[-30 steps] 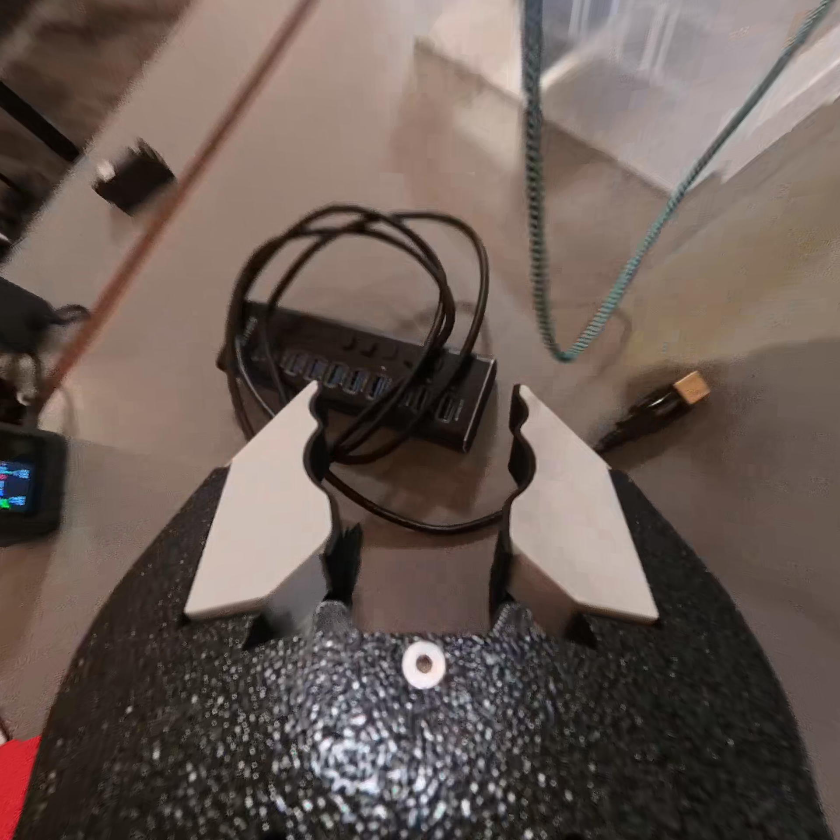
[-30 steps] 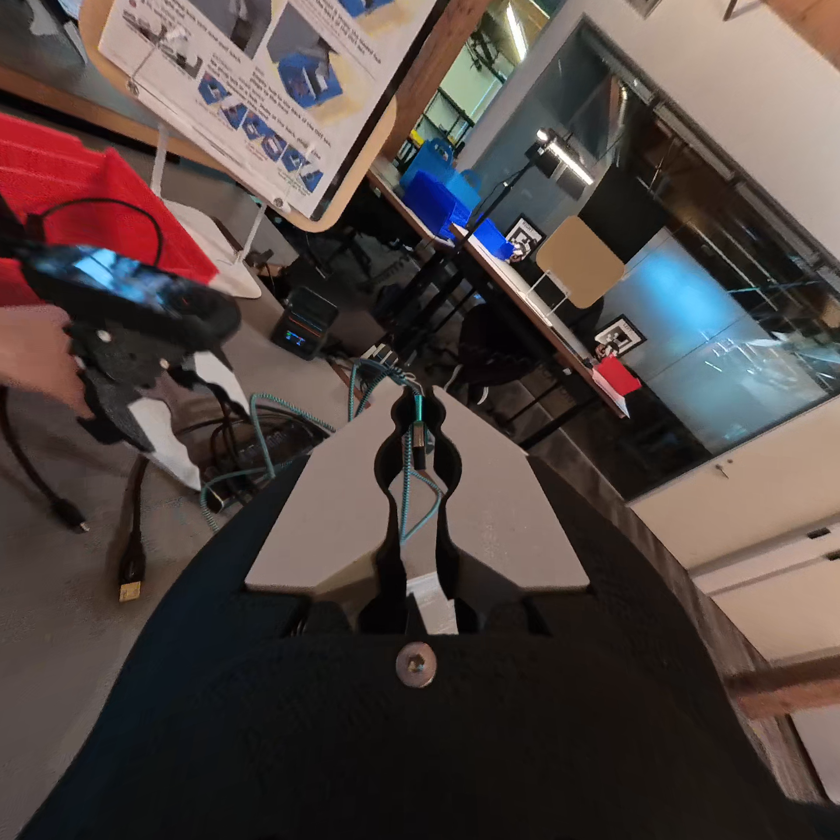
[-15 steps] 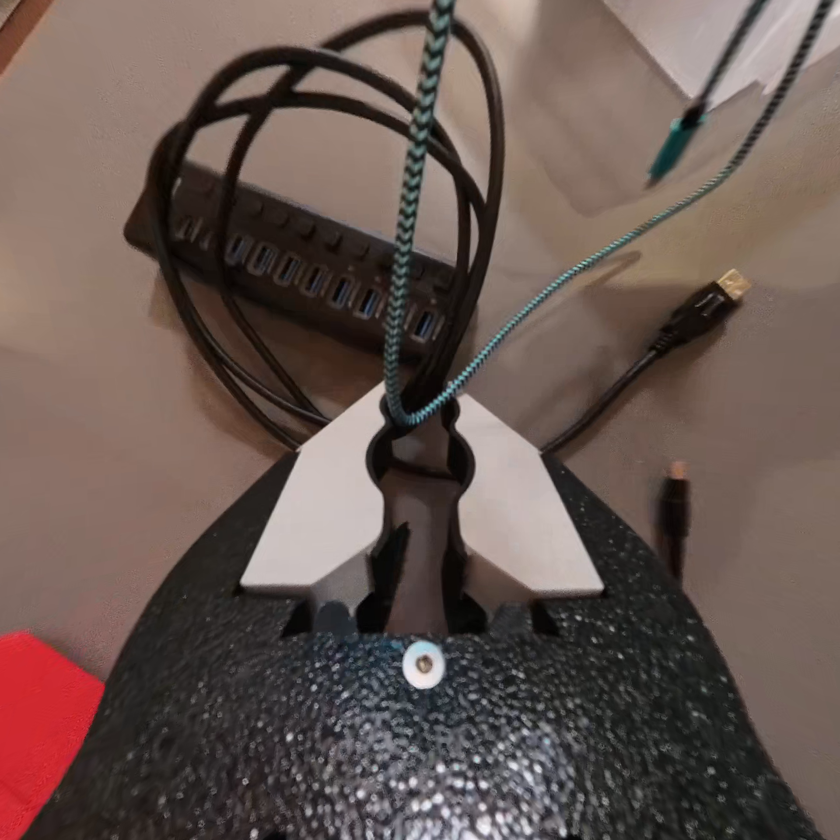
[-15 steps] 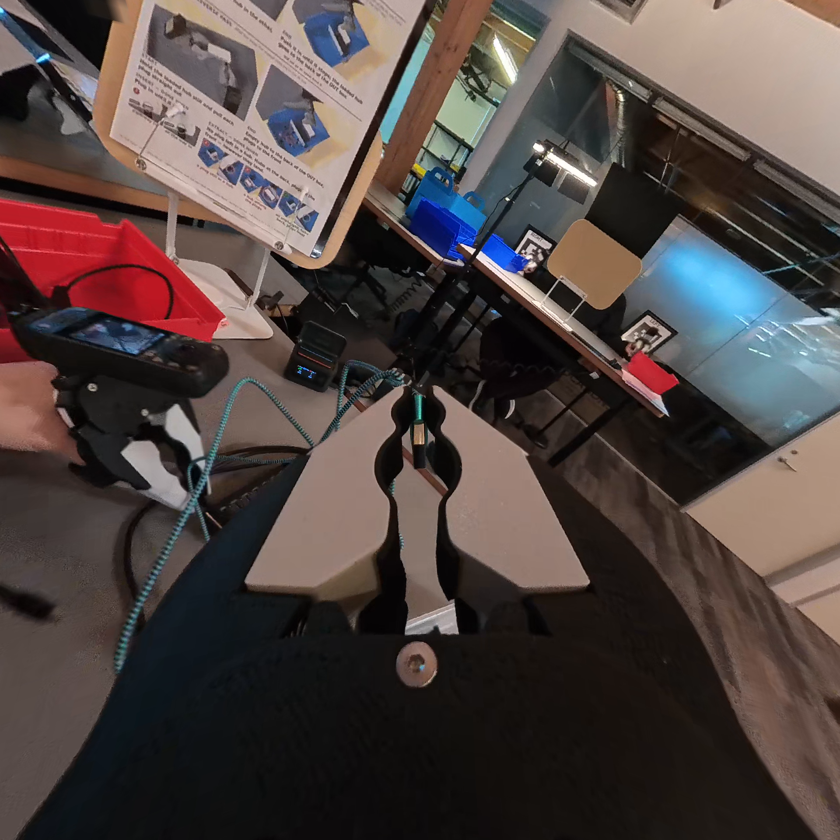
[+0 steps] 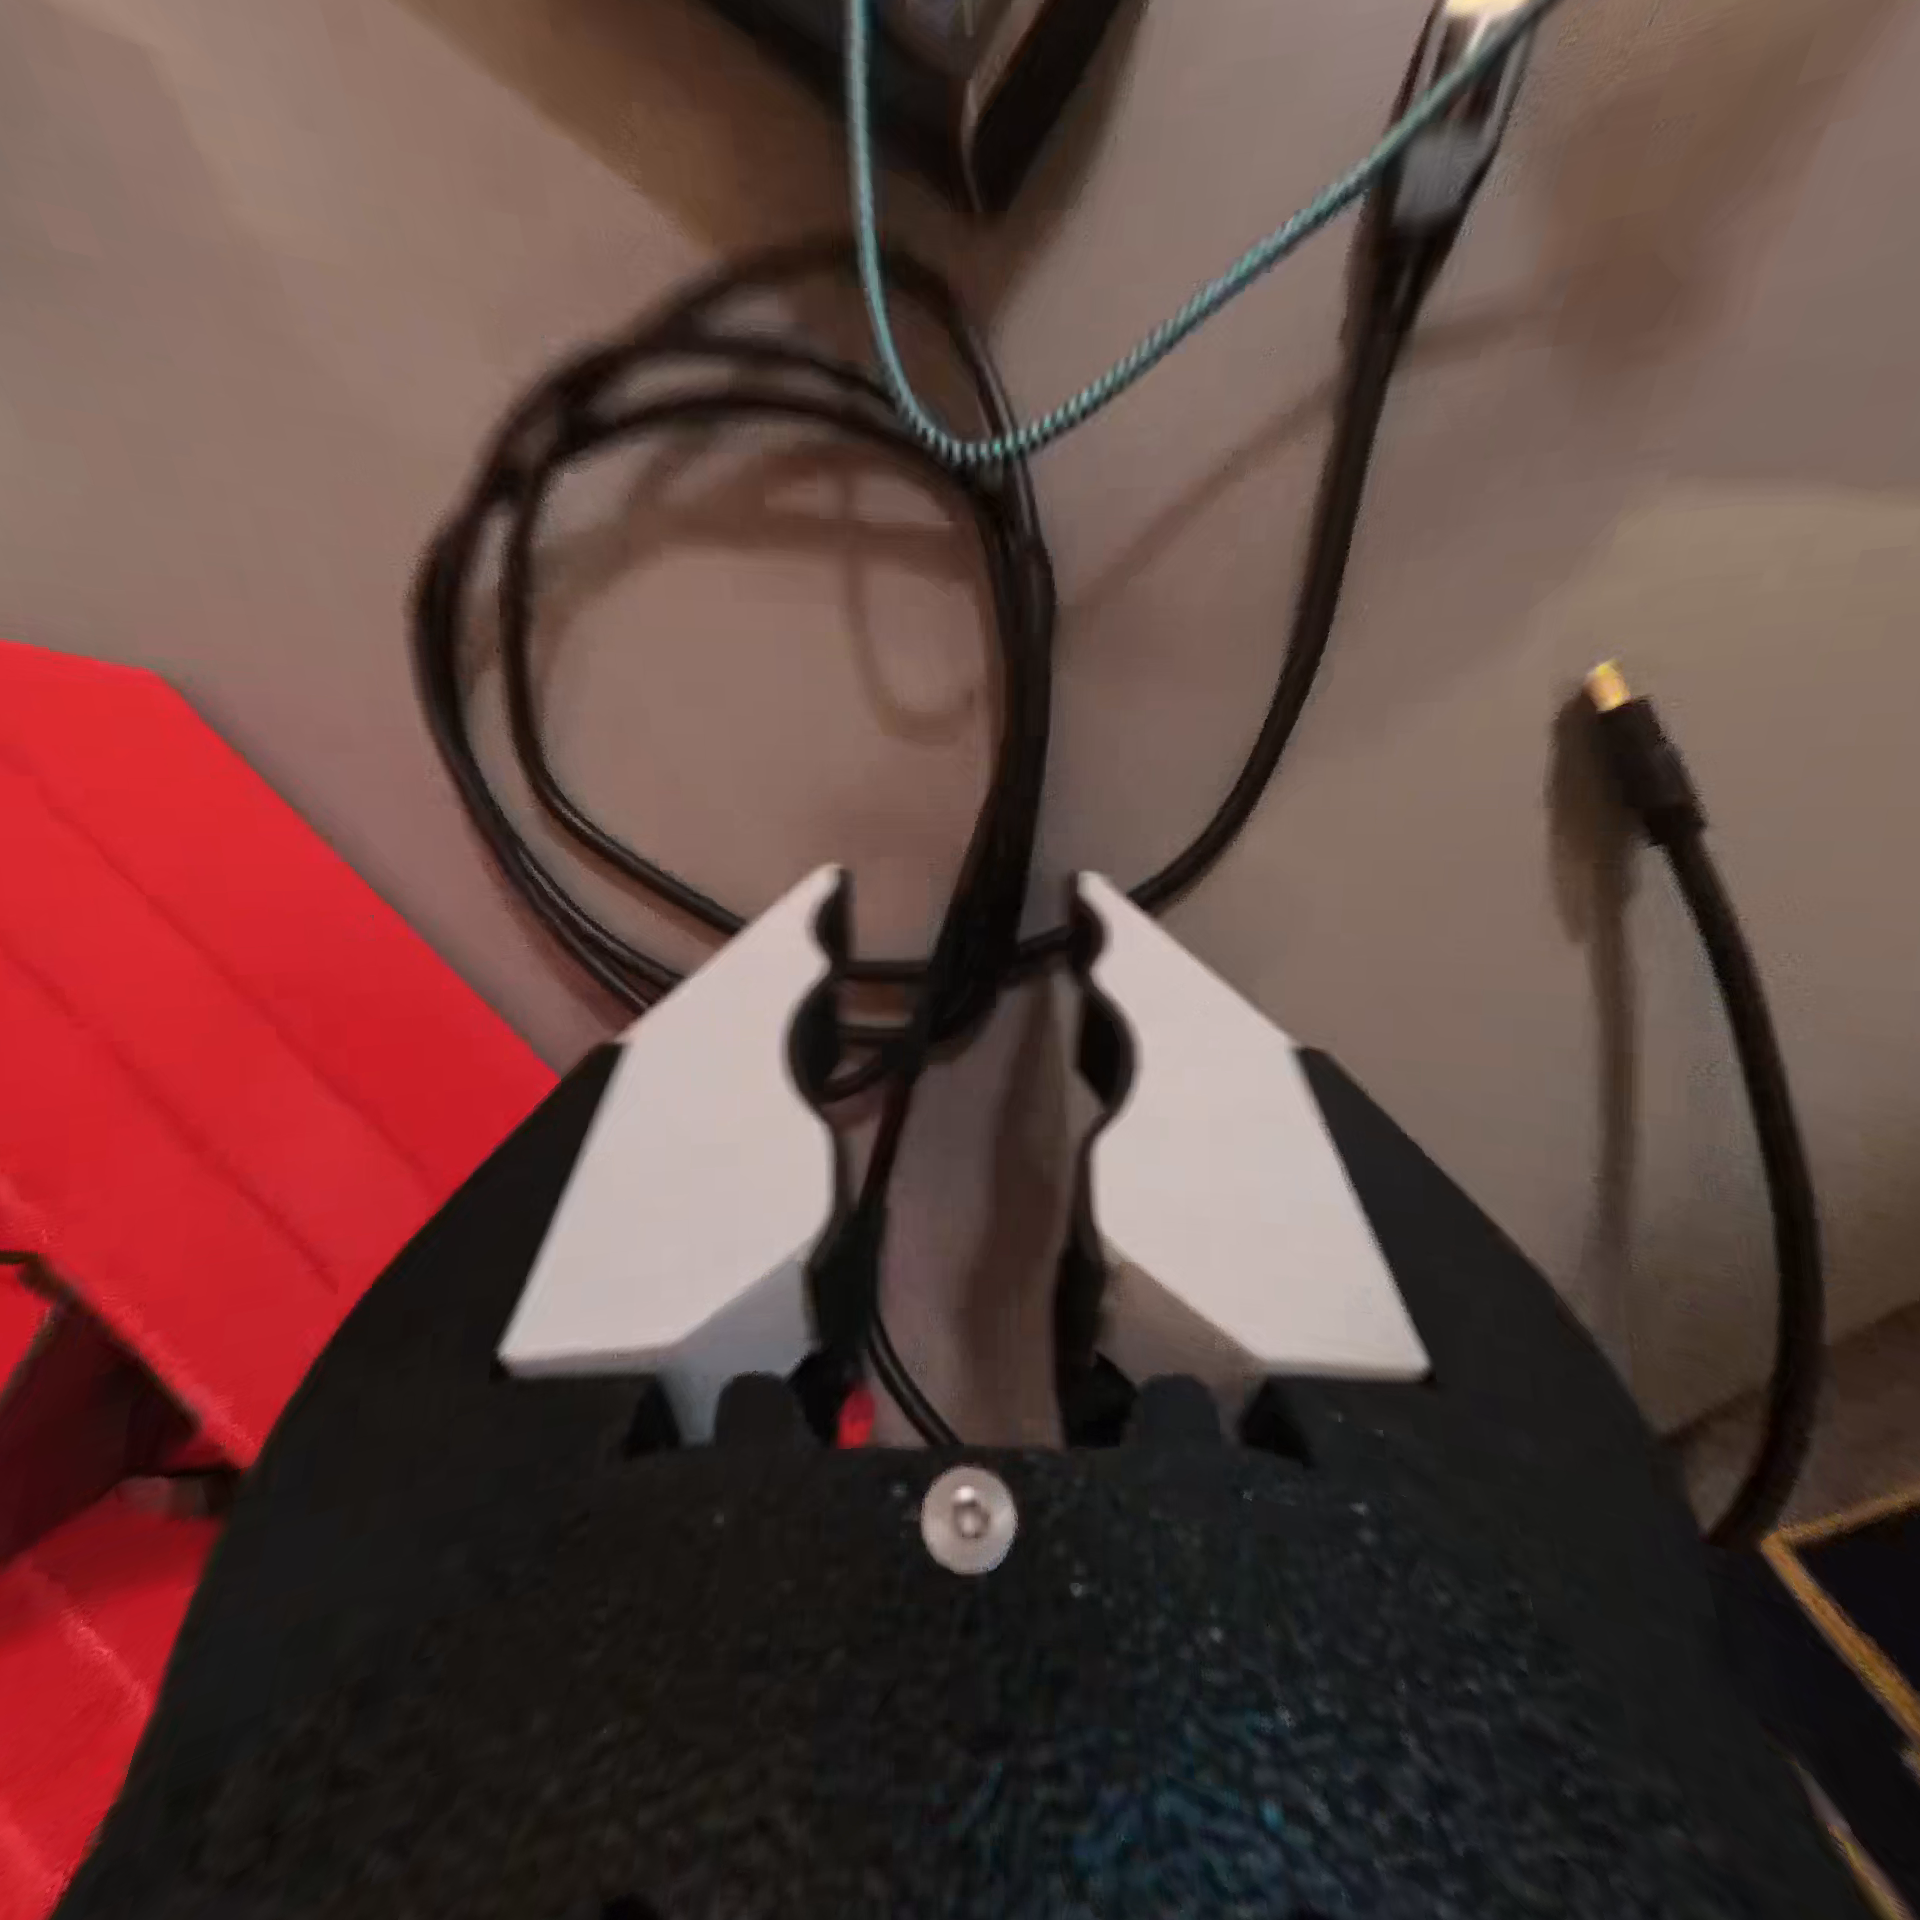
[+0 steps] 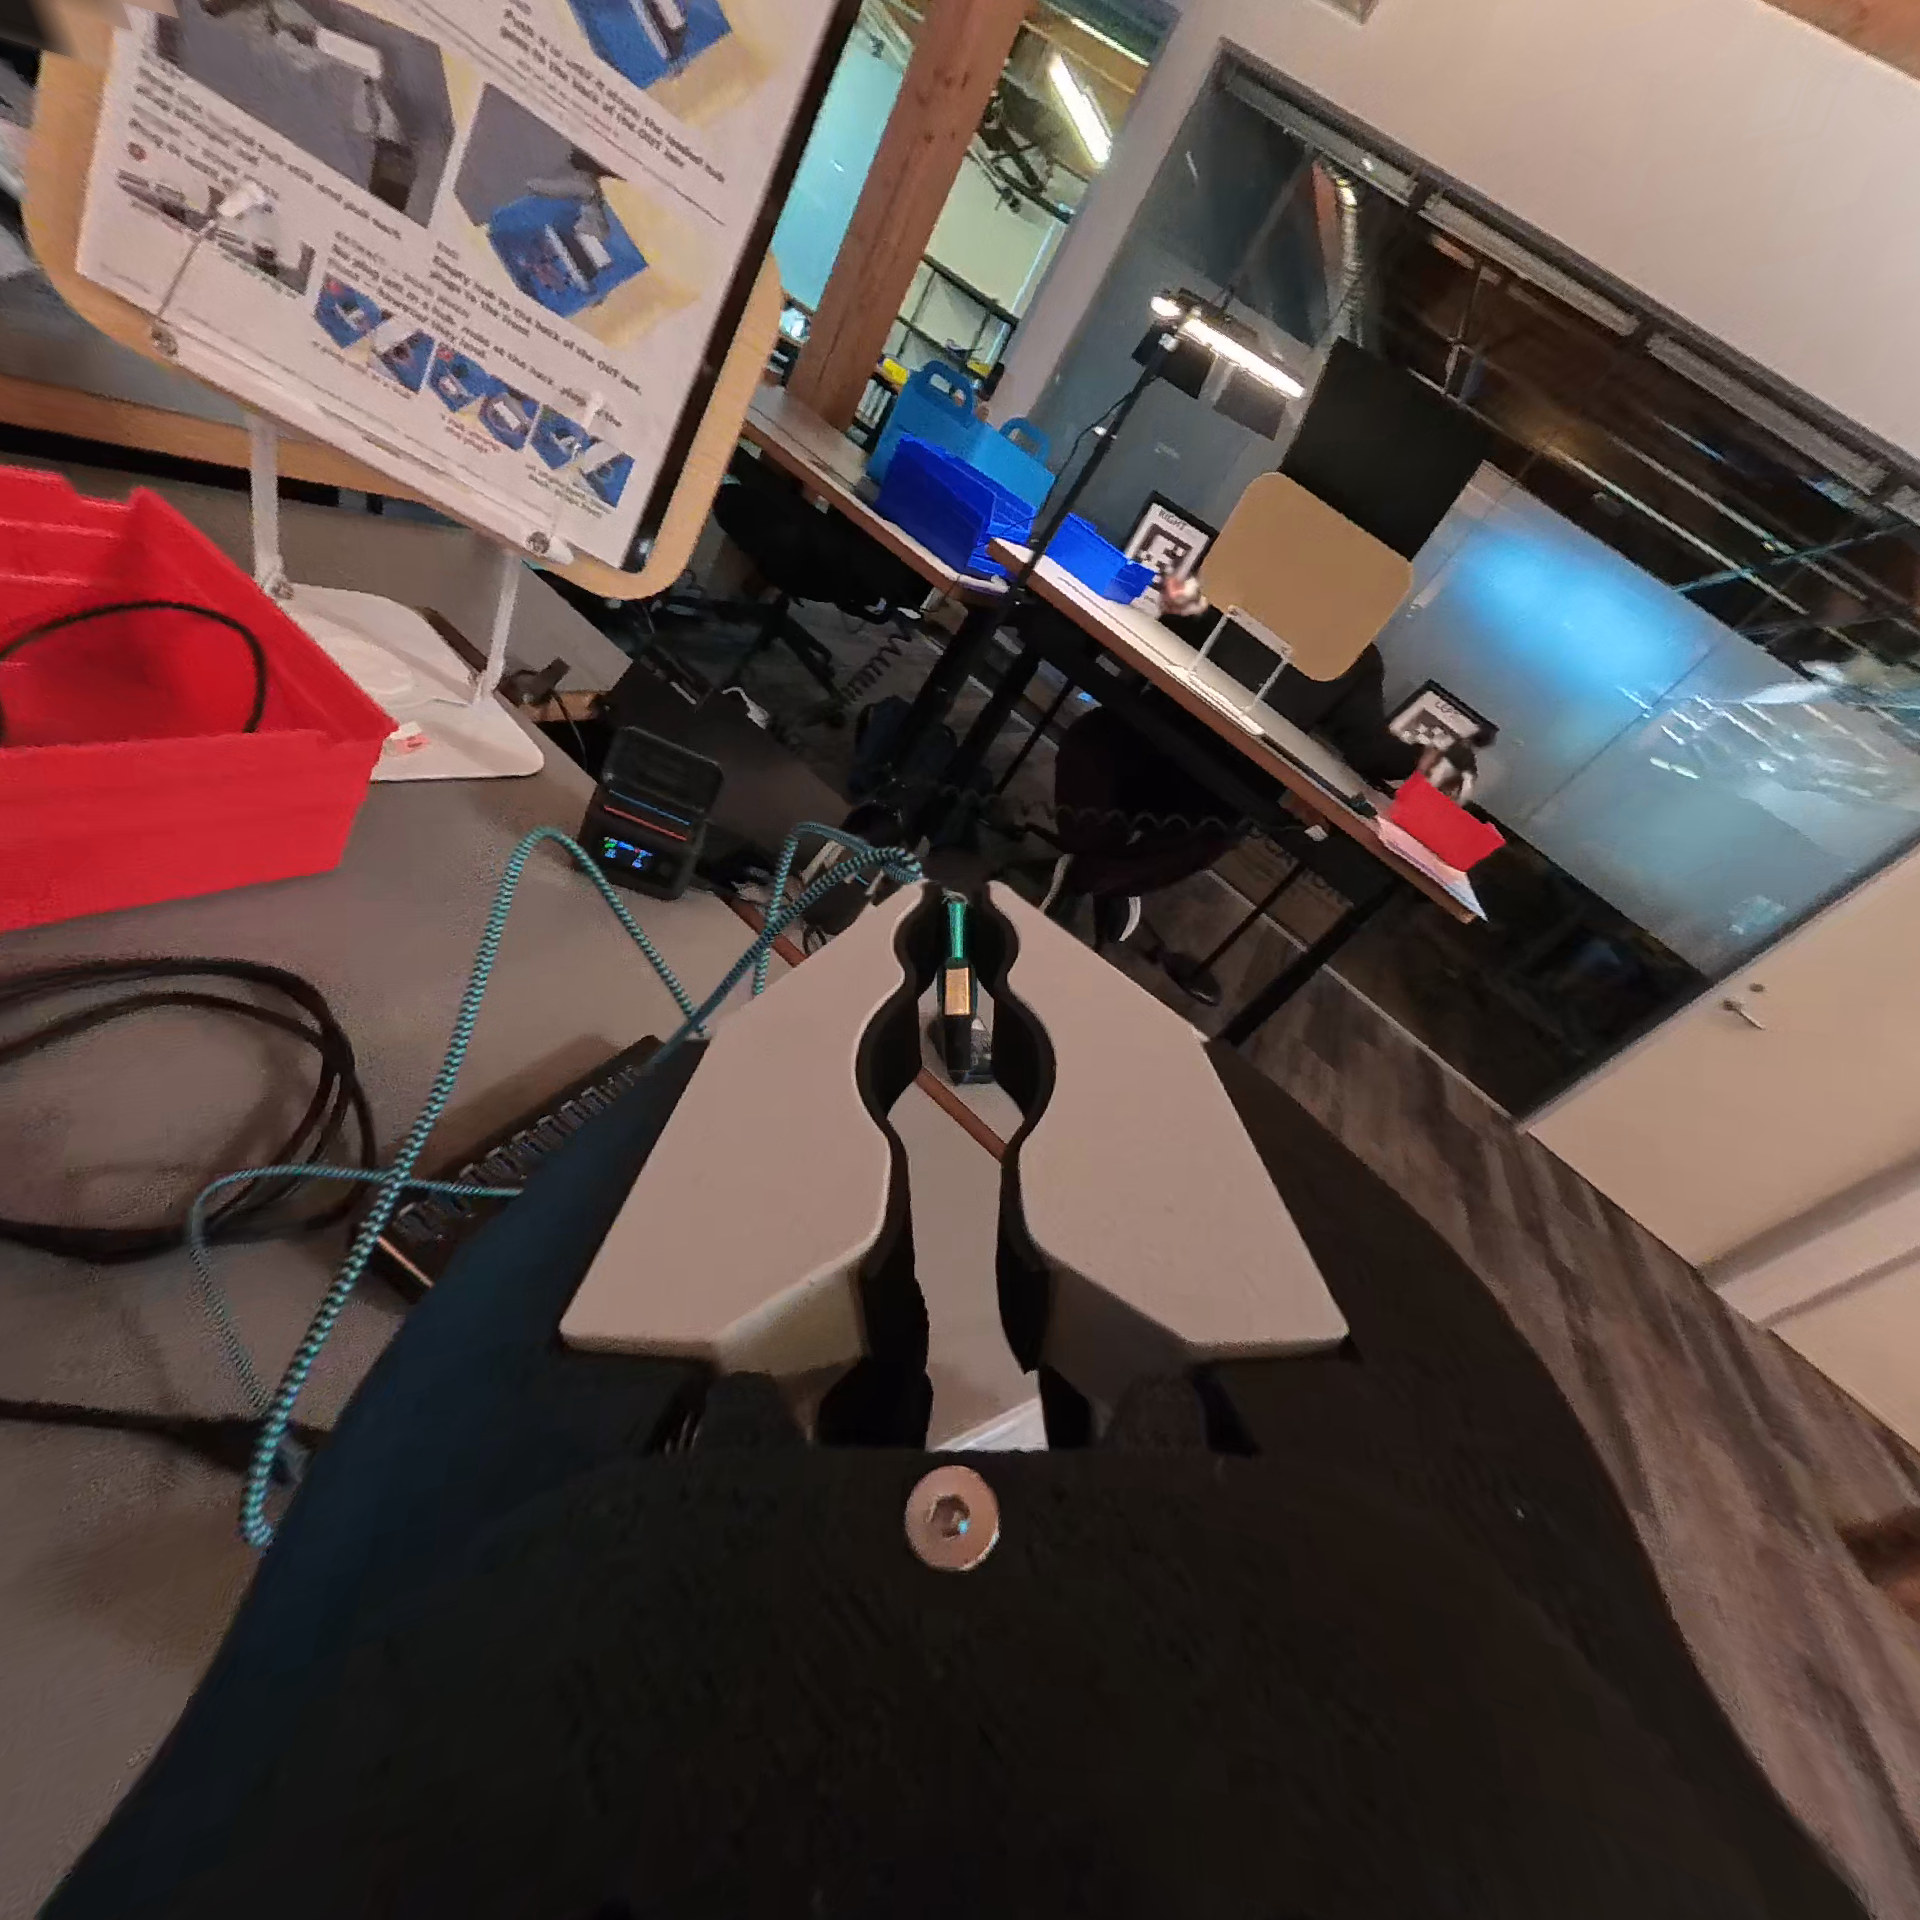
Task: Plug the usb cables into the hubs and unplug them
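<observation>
In the left wrist view my left gripper (image 5: 961, 904) is open over a loop of black cables (image 5: 499, 644) on the grey table; some strands pass between the fingers, not clamped. A teal braided cable (image 5: 1143, 348) crosses above them, free of this gripper. The black USB hub (image 5: 987, 114) is cut off at the top edge. In the right wrist view my right gripper (image 6: 956, 891) is shut on the teal braided cable (image 6: 436, 1091) just behind its plug (image 6: 958, 982), which hangs in the finger notch. The hub (image 6: 520, 1153) lies to its lower left.
A red bin (image 5: 208, 1039) is at the left; it also shows in the right wrist view (image 6: 156, 821). A black cable with a gold plug (image 5: 1608, 691) lies at the right. An instruction board (image 6: 416, 260) and a small black device with a screen (image 6: 649, 810) stand behind.
My left gripper, shut on the teal cable half a second ago, has opened, let it go and drawn back toward the red bin. My right gripper still holds the teal cable.
</observation>
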`<state>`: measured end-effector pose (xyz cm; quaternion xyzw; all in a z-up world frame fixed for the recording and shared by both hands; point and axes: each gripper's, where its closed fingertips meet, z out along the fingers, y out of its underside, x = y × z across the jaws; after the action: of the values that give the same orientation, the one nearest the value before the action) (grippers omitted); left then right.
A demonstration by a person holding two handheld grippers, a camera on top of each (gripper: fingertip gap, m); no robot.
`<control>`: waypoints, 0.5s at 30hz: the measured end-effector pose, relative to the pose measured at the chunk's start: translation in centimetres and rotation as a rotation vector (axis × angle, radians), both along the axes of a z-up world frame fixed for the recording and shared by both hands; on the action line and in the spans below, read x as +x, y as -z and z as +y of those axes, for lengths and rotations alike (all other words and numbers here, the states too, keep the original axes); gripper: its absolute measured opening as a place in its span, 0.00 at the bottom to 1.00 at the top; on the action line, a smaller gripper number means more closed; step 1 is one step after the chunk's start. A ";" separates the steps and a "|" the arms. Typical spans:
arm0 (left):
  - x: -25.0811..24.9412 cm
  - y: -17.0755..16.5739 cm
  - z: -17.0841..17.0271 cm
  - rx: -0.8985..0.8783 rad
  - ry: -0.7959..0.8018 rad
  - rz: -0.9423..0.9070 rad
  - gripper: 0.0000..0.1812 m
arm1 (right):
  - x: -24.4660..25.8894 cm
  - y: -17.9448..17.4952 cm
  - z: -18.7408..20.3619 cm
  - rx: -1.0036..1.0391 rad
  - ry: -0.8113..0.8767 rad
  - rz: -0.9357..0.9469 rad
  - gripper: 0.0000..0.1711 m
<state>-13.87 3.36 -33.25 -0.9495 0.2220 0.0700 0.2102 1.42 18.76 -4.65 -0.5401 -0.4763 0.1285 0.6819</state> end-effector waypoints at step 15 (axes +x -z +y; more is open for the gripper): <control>10.1 -17.5 5.8 0.750 0.671 -0.146 0.19 | -4.7 9.9 -9.2 0.393 -0.407 -0.722 0.02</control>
<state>-3.77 9.11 -15.80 -0.6877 0.4590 0.0069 0.5624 -3.32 9.54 -14.59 -0.3063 -0.7951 -0.0292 0.5227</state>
